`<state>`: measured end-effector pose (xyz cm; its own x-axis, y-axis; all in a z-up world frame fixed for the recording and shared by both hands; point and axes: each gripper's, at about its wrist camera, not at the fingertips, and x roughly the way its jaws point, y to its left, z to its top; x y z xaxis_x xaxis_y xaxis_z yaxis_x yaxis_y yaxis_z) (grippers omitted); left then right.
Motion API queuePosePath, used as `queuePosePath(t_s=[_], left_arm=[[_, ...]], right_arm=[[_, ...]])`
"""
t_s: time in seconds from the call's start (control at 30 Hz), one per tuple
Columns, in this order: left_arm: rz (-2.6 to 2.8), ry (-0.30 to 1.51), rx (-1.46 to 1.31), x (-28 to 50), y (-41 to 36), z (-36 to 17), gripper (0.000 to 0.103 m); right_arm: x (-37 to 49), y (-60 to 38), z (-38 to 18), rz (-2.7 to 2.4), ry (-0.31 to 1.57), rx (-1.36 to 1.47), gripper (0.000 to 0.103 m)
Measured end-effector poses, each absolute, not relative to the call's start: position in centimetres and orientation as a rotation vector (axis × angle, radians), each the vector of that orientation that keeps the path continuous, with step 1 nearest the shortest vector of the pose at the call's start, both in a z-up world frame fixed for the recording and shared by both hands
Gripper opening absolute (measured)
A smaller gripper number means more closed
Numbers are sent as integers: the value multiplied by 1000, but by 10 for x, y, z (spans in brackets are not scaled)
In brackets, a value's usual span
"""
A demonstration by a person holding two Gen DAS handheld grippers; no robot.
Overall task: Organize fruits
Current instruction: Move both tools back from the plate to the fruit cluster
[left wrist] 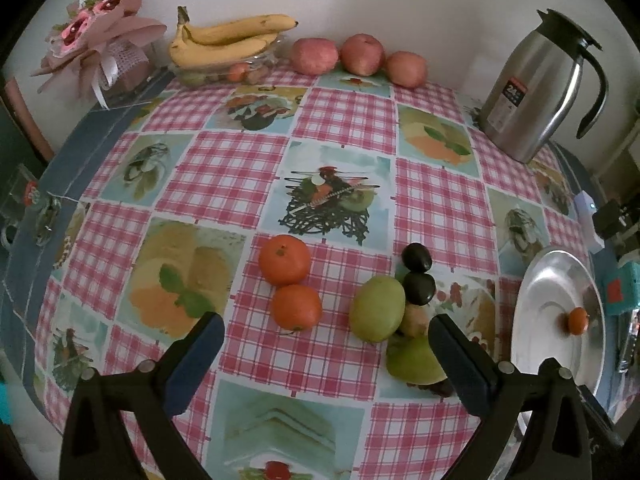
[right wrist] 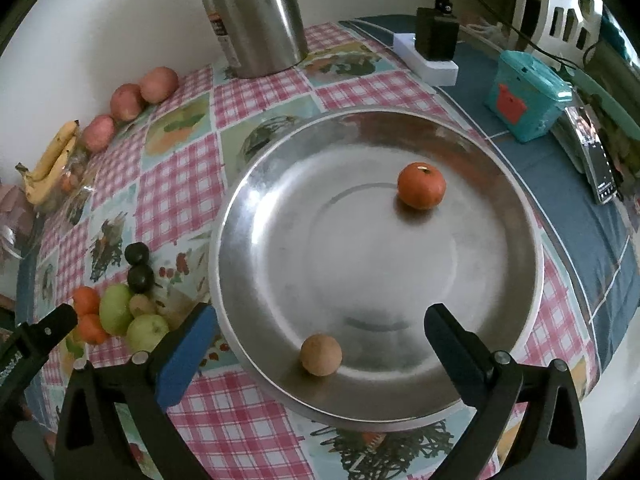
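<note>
- My left wrist camera looks steeply down from above the checked tablecloth point(left wrist: 224, 184), facing the wall, with the loose fruit pile point(left wrist: 376, 308) close under the left gripper point(left wrist: 326, 344).
- My right wrist camera also looks steeply down, very near the steel plate point(right wrist: 256, 184), which fills most of the view under the right gripper point(right wrist: 320, 332).
- Both views share the plate, seen at the right edge on the left camera, the fruit pile, the steel jug point(left wrist: 536, 92) and the bananas point(left wrist: 228, 40) at the wall.
</note>
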<state>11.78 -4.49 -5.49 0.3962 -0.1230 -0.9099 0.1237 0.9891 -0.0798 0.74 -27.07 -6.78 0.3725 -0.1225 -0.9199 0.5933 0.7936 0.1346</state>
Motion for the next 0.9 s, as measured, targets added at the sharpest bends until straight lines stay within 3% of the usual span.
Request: queuePosePath(t_s=[0.53,0.9], left_arm=[[-122,1137,-125,129,-6,-48,103],[-120,1231,-131,129,-3,-67,103]], right_arm=[[29,-224,-58,-265,1065,445,103],[43,-180,-72,-116,1166,347,103]])
